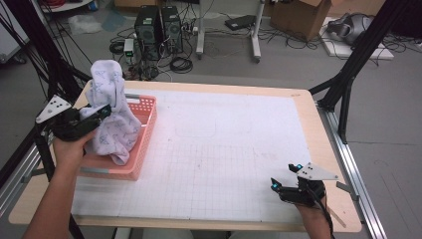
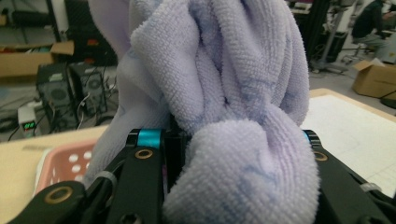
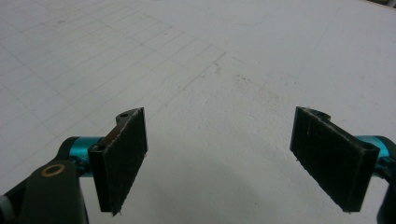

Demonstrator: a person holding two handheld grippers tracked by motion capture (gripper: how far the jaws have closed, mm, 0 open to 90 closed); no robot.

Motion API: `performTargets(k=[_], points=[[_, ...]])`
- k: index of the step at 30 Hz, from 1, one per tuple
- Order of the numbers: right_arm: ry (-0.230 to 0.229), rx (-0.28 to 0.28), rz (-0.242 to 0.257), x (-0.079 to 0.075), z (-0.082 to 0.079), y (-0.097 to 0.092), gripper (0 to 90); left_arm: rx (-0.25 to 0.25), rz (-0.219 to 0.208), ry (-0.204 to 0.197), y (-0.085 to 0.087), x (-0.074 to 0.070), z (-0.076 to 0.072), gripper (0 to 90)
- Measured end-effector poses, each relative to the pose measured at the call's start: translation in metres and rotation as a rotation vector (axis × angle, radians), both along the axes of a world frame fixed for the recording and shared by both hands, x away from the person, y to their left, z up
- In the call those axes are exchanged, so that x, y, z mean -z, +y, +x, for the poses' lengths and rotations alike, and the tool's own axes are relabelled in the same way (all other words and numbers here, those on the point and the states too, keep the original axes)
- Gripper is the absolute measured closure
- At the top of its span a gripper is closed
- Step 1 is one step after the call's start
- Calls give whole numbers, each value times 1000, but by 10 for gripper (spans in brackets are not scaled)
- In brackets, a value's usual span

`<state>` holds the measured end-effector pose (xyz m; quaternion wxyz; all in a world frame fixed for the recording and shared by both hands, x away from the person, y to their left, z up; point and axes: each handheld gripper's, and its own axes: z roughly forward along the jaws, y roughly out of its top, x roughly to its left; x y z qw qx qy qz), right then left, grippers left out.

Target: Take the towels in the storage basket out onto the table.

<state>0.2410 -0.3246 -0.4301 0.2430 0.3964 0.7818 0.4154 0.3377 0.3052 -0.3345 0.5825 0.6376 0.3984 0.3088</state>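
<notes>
A pale lilac terry towel point(image 1: 112, 112) with faint blue marks hangs bunched over the pink perforated basket point(image 1: 144, 139) at the table's left. My left gripper point(image 1: 97, 113) is shut on a thick fold of that towel point(image 2: 233, 140), which bulges between and over its black jaws; the towel's lower end droops into the basket. Near the table's front right, my right gripper point(image 1: 284, 175) rests low over the white gridded mat. Its two black pads point(image 3: 121, 154) stand wide apart with nothing between them, as my right gripper point(image 3: 224, 158) view shows.
The white gridded mat point(image 1: 224, 149) covers most of the wooden table. Beyond the far edge, computer towers point(image 1: 159, 27), cables and cardboard boxes point(image 1: 303, 15) sit on the floor. Black frame posts point(image 1: 348, 74) stand at both sides.
</notes>
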Motion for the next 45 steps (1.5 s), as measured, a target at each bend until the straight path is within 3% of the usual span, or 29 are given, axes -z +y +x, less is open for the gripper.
performTargets(k=[5, 9, 17, 25, 29, 35, 41, 45], points=[[2, 0, -3, 0, 0, 0, 181, 25, -12, -44, 0, -6, -2, 622], [5, 1, 0, 1, 0, 1, 181, 54, -45, -89, 0, -11, -5, 621], [8, -3, -2, 1, 0, 2, 181, 116, -58, -169, -2, -32, -11, 621], [9, -5, -1, 1, 0, 2, 181, 174, -35, -206, -8, -46, -13, 622], [10, -7, -1, 1, 0, 2, 181, 169, -10, -211, -9, -51, -13, 622], [12, -3, -1, 1, 1, 2, 181, 172, -28, -222, -6, -55, -15, 622], [7, -8, -3, 1, 1, 3, 181, 205, -8, -266, -10, -71, -20, 622], [4, -7, -2, 1, 1, 2, 181, 233, -21, -292, -17, -85, -22, 622]])
